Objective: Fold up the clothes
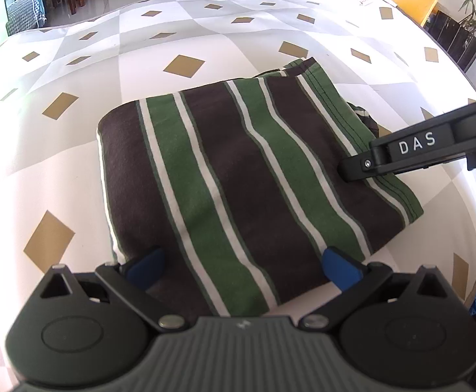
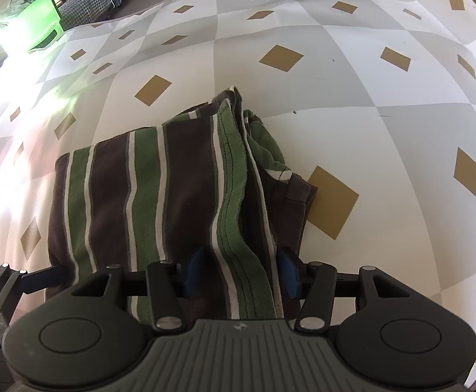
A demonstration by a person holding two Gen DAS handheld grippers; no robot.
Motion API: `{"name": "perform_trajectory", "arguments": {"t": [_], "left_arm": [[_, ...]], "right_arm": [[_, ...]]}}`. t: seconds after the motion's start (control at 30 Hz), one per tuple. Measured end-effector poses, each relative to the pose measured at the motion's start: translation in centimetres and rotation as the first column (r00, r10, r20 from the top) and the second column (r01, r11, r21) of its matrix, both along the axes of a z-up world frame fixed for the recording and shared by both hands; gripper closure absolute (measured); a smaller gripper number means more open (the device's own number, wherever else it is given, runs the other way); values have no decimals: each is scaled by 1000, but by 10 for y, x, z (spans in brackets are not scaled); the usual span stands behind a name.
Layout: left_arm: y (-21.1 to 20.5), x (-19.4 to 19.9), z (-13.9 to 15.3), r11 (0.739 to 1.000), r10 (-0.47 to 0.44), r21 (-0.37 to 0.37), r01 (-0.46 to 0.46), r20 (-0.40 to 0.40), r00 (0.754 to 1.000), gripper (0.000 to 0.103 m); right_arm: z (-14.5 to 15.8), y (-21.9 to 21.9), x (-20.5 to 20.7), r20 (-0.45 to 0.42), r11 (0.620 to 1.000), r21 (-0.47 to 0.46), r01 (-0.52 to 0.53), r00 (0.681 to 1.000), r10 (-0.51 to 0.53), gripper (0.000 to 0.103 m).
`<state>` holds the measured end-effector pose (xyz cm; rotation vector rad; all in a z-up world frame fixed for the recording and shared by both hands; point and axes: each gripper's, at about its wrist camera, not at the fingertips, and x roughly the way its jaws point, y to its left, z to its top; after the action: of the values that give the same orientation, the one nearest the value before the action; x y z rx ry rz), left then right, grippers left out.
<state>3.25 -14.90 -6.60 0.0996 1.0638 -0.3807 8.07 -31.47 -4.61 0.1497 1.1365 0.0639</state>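
On the checked tablecloth (image 1: 205,23), roughly mid-table, lies the striped shirt (image 1: 238,170), green, brown and white, already folded into a compact rectangle several layers thick. Landmark for all positions: the shirt.

Left gripper (image 1: 243,266): at the shirt's near edge, jaws spread wide, blue pads (image 1: 146,266) over the cloth near that edge; nothing pinched between them as far as visible.

Right gripper (image 2: 241,272): over the shirt's right-hand hem, jaws at a middling gap, straddling a raised ridge of the green hem band. Pads flank the fabric; no clear squeeze seen.

Progress, judged: main folds done. Left side and near edge are square. Remaining: right side is untidy, with a brown ribbed cuff (image 2: 298,192) and bunched layers sticking out beyond the top layer, and the far corner peaks upward. Likely only tidying or one last fold left.
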Motion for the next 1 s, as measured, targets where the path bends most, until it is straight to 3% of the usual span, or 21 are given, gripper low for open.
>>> {"name": "perform_trajectory", "arguments": {"t": [1.0], "left_arm": [[38, 8, -1, 992, 108, 65, -108, -9, 994, 0]], "right_arm": [[-2, 58, 16, 33, 994, -23, -110, 993, 111, 47]]}}
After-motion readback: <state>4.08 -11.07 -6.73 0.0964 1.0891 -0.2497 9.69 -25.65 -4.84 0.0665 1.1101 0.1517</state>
